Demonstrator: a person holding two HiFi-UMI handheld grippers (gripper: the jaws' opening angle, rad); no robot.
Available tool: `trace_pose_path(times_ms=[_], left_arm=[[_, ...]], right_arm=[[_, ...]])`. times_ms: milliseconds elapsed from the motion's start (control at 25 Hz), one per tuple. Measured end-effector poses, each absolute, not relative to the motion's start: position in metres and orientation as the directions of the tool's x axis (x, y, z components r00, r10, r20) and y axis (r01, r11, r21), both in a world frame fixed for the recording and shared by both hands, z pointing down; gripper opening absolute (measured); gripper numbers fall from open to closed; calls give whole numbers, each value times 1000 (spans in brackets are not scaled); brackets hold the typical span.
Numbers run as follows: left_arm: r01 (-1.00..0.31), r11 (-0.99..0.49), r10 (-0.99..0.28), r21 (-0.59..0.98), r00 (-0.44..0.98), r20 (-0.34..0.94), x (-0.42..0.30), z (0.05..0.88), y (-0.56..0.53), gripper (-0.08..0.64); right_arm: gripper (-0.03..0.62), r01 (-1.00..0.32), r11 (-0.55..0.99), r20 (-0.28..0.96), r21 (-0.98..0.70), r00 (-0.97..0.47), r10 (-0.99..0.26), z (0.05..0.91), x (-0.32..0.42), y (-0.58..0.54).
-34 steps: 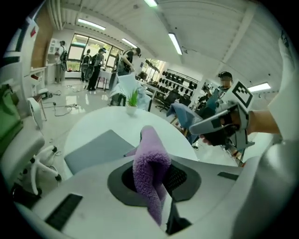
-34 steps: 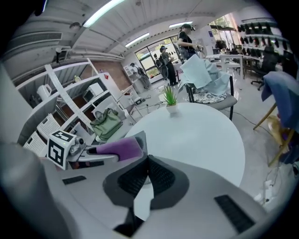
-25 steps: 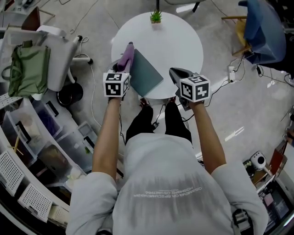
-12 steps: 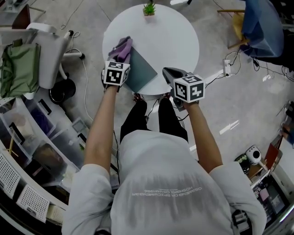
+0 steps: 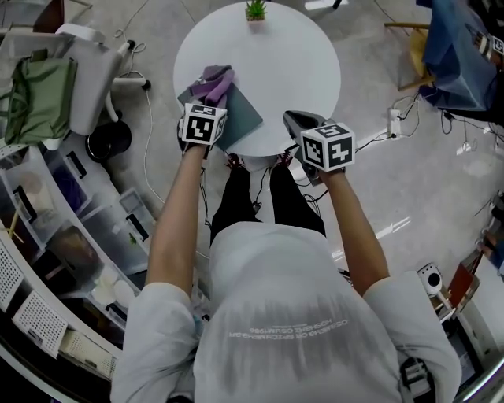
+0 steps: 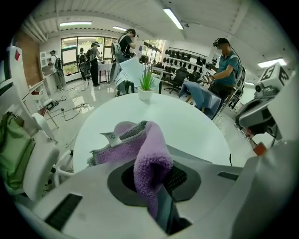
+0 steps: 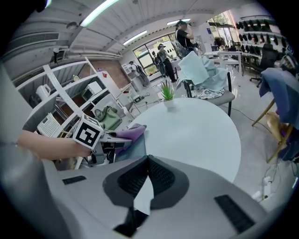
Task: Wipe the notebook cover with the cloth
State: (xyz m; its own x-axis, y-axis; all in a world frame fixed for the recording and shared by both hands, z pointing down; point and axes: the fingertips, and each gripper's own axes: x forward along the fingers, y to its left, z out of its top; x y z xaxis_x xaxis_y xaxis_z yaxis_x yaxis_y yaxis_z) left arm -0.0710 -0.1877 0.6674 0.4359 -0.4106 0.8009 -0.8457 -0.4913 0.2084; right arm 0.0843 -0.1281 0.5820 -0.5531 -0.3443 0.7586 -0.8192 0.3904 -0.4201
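Since the left gripper (image 6: pixel 156 186) is clamped on the fluffy purple cloth (image 6: pixel 145 158), the cloth lies over the far corner of the flat grey-teal notebook (image 5: pixel 242 118) on the round white table (image 5: pixel 299 63), probably for wiping. The right gripper (image 7: pixel 146 161), closed and empty, waits aside.

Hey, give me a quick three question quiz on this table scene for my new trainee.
1. Which gripper grips the purple cloth?
2. True or false: the notebook lies on the floor.
3. The potted plant stands: A beside the notebook; B at the white table's far edge; C on a chair.
Key: 1 the left gripper; 2 false, it lies on the white table; 3 B.
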Motion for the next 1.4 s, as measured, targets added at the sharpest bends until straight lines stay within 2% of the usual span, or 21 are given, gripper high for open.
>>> trace_pose_path(times_ms=[520, 840, 1000, 1120, 1200, 1280, 1400], left_arm=[[-861, -416, -419, 292, 466, 779, -37, 667, -131, 54], [-779, -519, -318, 352, 558, 767, -5, 667, -89, 54], [-718, -520, -233, 463, 641, 731, 5, 666, -70, 54], [-626, -525, -109, 577, 722, 684, 17, 666, -48, 54], [-576, -543, -76, 611, 759, 647, 21, 662, -38, 54], [-561, -563, -125, 607, 784, 608, 18, 650, -40, 54], [-598, -559, -267, 574, 785, 559, -1, 625, -66, 54]], right_arm=[[1, -797, 424, 755, -431, -576, -314, 581, 100, -101], [2, -788, 441, 761, -429, -578, -294, 583, 96, -90], [2, -786, 449, 763, -424, -577, -289, 581, 89, -87], [1, -789, 450, 763, -419, -574, -297, 578, 83, -88], [2, -791, 447, 761, -417, -573, -305, 575, 77, -88], [1, -795, 444, 759, -414, -570, -314, 573, 74, -89], [2, -805, 432, 762, -406, -560, -327, 571, 71, -91]])
